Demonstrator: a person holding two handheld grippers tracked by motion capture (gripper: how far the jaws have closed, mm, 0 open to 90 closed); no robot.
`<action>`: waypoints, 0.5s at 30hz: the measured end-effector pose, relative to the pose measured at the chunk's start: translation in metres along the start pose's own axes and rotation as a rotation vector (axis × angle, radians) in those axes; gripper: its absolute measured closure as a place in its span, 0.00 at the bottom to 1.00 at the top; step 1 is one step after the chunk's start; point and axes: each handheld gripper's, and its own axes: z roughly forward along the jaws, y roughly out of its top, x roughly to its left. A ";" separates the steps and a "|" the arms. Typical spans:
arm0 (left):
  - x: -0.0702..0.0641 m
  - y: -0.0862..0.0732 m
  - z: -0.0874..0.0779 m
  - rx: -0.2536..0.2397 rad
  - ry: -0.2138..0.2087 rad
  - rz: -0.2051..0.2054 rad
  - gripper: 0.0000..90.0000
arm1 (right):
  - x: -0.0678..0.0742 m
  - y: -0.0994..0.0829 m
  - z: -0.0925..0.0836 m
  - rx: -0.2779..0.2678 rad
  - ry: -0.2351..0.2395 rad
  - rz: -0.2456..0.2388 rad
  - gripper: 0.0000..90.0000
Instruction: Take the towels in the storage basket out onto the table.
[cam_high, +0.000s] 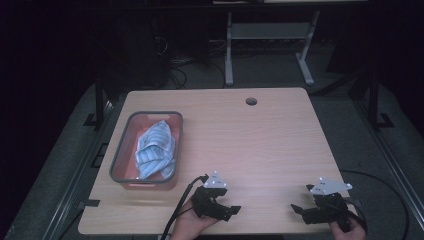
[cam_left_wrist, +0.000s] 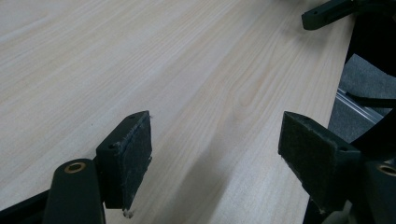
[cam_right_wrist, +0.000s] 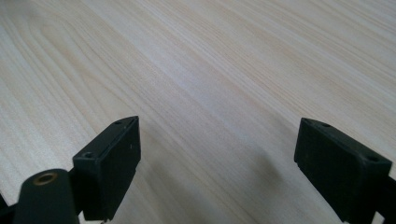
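A dim room with dark floor and a white-legged desk frame surrounds a pale wood table (cam_high: 260, 135), its grain running bare under both tools.

The left gripper (cam_high: 231, 210) sits at the near edge with its jaws spread wide; in the left gripper view its fingers (cam_left_wrist: 133, 156) have bare tabletop between them, gripping nothing, and whether their tips graze the wood is hard to judge from this angle. Beyond its fingers, up and to the left in the high view and well apart, stands a grey-rimmed bin (cam_high: 120, 150) with a blue-and-white striped cloth (cam_high: 156, 150) crumpled inside.

The right gripper (cam_high: 300, 211) lies near the table's right front corner, jaws likewise wide apart, its fingers (cam_right_wrist: 114, 163) flanking plain wood with nothing held. The two grippers point toward each other, with open table between them.

No brand, label or readable writing shows on the bin, cloth or grippers.
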 end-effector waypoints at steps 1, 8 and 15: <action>0.001 0.000 0.000 0.006 0.005 0.000 0.28 | 0.000 0.000 0.000 -0.001 0.001 0.002 0.16; 0.003 0.001 0.000 0.005 0.009 -0.006 0.28 | 0.001 -0.001 -0.002 -0.006 -0.002 0.006 0.16; 0.007 0.005 0.000 0.016 0.014 -0.015 0.28 | 0.001 -0.001 -0.002 -0.005 -0.008 0.007 0.16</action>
